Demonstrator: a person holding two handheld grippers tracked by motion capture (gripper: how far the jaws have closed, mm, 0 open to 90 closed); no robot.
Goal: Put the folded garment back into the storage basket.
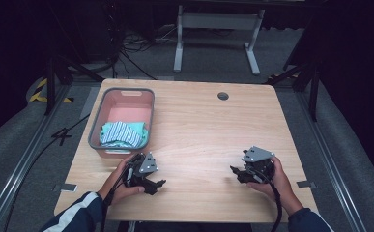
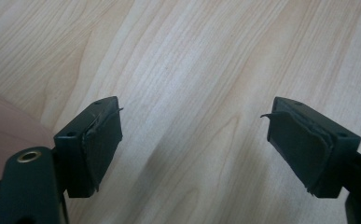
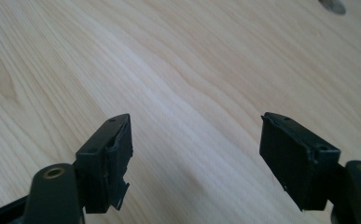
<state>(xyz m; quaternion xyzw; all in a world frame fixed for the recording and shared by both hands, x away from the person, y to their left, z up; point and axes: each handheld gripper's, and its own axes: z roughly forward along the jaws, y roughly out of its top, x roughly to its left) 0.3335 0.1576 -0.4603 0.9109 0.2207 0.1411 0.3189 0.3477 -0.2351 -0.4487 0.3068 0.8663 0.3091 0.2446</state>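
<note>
Nearest the table's [image 1: 199, 125] front edge, 2 grippers rest low, jaws apart, nothing between them. Left gripper [image 1: 158, 183] sits just below the basket's [image 1: 93, 130] near rim; right gripper [image 1: 234, 170] lies well apart from the basket. Folded cloth [image 1: 122, 133] lies in the basket's near end, so the left hand is closer. Both gripper views add bare wood between spread pads [image 2: 99, 140].

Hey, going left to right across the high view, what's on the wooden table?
Pink plastic basket with a grey rim holding folded teal and striped cloth → left gripper, open, near the front edge → round grey cable hole at the far edge → right gripper, open, in the person's right hand.
</note>
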